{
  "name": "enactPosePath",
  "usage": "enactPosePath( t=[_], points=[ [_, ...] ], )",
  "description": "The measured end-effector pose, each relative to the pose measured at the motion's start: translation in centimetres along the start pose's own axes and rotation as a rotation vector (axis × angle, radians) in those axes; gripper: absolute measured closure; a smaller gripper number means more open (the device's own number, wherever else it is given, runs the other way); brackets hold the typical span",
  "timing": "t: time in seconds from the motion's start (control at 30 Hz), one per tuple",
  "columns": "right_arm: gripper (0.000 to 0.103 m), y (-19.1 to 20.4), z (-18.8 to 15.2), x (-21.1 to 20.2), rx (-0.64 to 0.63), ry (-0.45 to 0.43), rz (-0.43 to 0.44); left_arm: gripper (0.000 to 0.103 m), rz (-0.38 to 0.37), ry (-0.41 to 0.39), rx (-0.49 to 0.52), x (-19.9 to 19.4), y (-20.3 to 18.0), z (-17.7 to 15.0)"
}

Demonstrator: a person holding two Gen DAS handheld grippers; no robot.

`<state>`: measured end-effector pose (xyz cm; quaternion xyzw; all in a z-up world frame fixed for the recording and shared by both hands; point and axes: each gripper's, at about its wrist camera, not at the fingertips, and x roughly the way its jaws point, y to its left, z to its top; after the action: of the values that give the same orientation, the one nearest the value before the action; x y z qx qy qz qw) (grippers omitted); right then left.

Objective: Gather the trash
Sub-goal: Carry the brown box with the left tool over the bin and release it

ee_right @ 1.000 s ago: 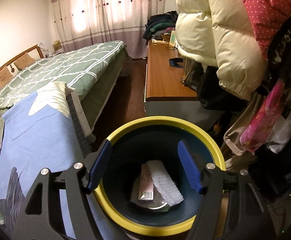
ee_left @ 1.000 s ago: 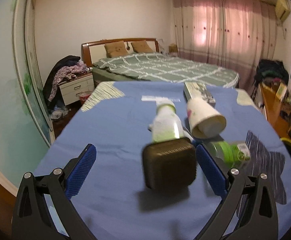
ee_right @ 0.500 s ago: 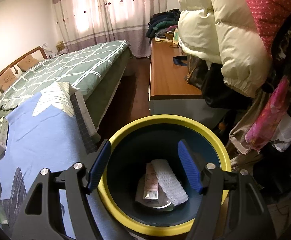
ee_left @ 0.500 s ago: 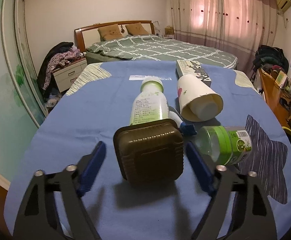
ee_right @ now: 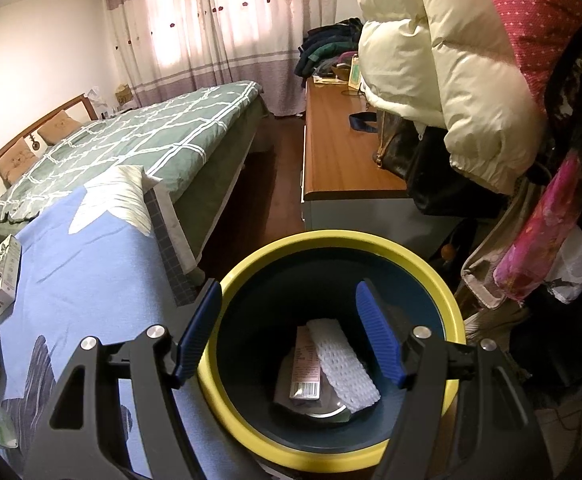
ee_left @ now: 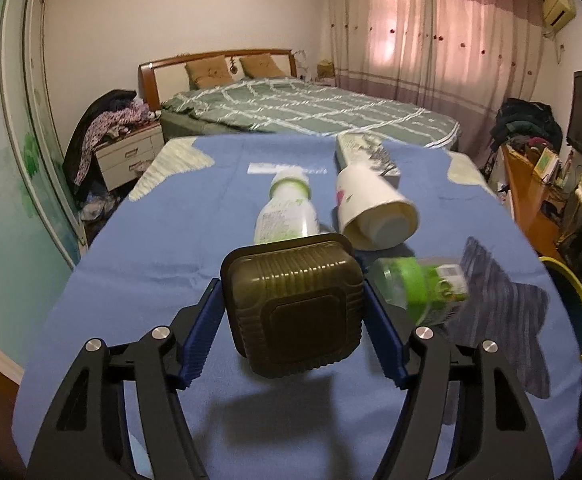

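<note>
The left claw [ee_left: 293, 330] is closing, with the dark plastic container [ee_left: 294, 309] between its blue pads [ee_left: 202, 340]; the pads sit at the container's two sides, in contact or nearly so. The container occupies the lower centre of the frame, its ribbed base facing the camera and its rim toward the bed. The right claw [ee_right: 289, 338] stands moderately wide and holds nothing, positioned above the yellow-rimmed bin [ee_right: 447, 300], which contains a white mesh sleeve [ee_right: 345, 364] and a small carton [ee_right: 305, 368]. The table [ee_left: 163, 240] carries a blue cloth. On it, a white bottle [ee_left: 285, 214] lies with its long axis running up the frame, cap away; a paper cup [ee_left: 371, 210] lies mouth toward the camera; a green-labelled bottle [ee_left: 423, 288] lies at right, blurred. A bed [ee_left: 311, 110] and curtains [ee_left: 431, 36] fill the background.
</note>
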<state>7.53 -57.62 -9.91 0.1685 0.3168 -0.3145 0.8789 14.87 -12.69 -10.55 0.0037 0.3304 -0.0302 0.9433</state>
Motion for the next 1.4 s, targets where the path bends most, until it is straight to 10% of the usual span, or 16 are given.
enactPosePath(
  t=[0.37,0.87,1.4],
  points=[
    [0.033,-4.2,-0.6,-3.9,0.031,-0.068,0.049,0.035,-0.199,-0.039,0.146,-3.3,-7.9,2.2],
    [0.029,-12.2,-2.7,-7.6,0.050,-0.117,-0.009,0.035,-0.516,0.067,0.400,-1.9,-29.6,2.8],
    [0.028,-17.5,-3.4,-6.2,0.131,-0.086,-0.050,0.025,-0.557,0.253,0.543,5.1,-43.5,-1.2]
  ],
)
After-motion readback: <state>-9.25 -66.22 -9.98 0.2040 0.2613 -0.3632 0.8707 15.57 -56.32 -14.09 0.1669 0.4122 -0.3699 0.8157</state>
